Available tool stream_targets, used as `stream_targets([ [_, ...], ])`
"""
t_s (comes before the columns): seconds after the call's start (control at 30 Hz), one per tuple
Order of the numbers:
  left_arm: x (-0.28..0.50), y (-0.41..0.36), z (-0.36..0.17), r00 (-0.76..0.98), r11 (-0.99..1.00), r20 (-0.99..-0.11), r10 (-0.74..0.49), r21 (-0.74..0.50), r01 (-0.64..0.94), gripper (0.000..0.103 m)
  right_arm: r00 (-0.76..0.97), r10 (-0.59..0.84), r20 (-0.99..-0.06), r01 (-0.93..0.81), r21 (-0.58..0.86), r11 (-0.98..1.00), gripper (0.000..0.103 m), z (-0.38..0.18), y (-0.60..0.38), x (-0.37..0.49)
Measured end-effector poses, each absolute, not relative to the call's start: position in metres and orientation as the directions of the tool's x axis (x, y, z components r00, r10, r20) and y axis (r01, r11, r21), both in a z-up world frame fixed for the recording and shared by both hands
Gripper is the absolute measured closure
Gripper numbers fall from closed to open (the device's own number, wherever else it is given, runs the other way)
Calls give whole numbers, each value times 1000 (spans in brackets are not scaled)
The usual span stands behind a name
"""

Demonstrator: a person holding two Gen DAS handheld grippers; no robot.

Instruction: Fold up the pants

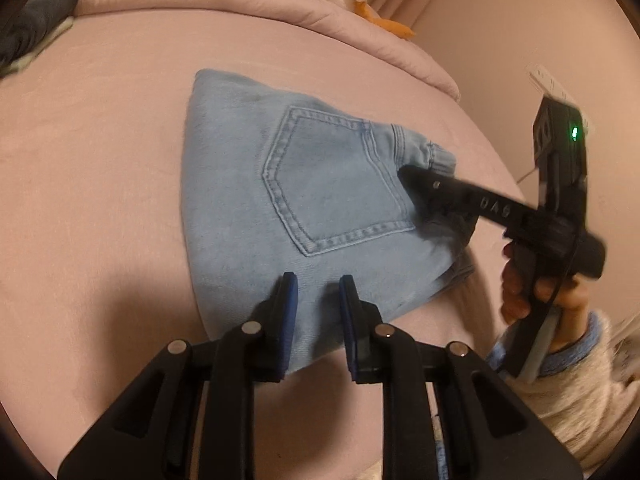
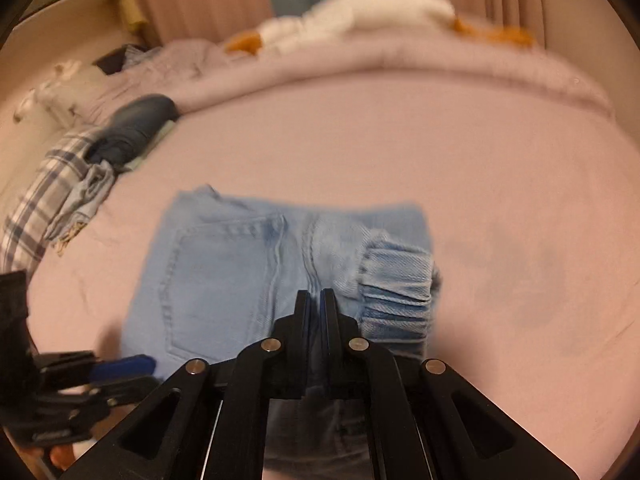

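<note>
Pink bed (image 1: 100, 160), folded jeans (image 1: 240, 200), quilt (image 1: 240, 0), clothes (image 2: 132, 132)

left gripper (image 1: 318, 282) slightly parted, right gripper (image 2: 316, 296) closed

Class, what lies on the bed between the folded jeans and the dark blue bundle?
Only bare pink sheet between jeans and bundle, seen in the right wrist view.

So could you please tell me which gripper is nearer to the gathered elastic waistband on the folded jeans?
Right. The right gripper sits, jaws shut, right beside the waistband; the left gripper is at the jeans' near edge, away from it.
</note>
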State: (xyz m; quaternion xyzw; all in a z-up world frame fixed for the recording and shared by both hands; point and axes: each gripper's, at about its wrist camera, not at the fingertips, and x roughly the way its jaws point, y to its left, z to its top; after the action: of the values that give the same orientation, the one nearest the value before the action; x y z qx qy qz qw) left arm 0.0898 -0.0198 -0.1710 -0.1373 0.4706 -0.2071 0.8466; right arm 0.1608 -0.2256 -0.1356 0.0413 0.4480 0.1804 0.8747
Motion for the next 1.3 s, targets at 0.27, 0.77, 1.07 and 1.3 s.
stream_targets([
  [0.27, 71, -3, -163, 509, 870, -710, -486, -446, 209, 80, 560, 383, -735, -305, 246, 920, 102, -118, -236, 133],
  [0.77, 49, 0, -157, 575, 902, -703, -419, -394, 175, 64, 554, 356, -752, -320, 202, 926, 99, -136, -238, 93],
  [1.07, 32, 55, -160, 617, 857, -666, -420, -515, 28, 53, 557, 504, -660, -251, 445, 860, 50, -121, -277, 85],
  [1.3, 31, 81, -174, 604, 780, -647, -465, -622, -66, 47, 553, 491, -673, -118, 520, 846, 38, -134, -305, 91],
])
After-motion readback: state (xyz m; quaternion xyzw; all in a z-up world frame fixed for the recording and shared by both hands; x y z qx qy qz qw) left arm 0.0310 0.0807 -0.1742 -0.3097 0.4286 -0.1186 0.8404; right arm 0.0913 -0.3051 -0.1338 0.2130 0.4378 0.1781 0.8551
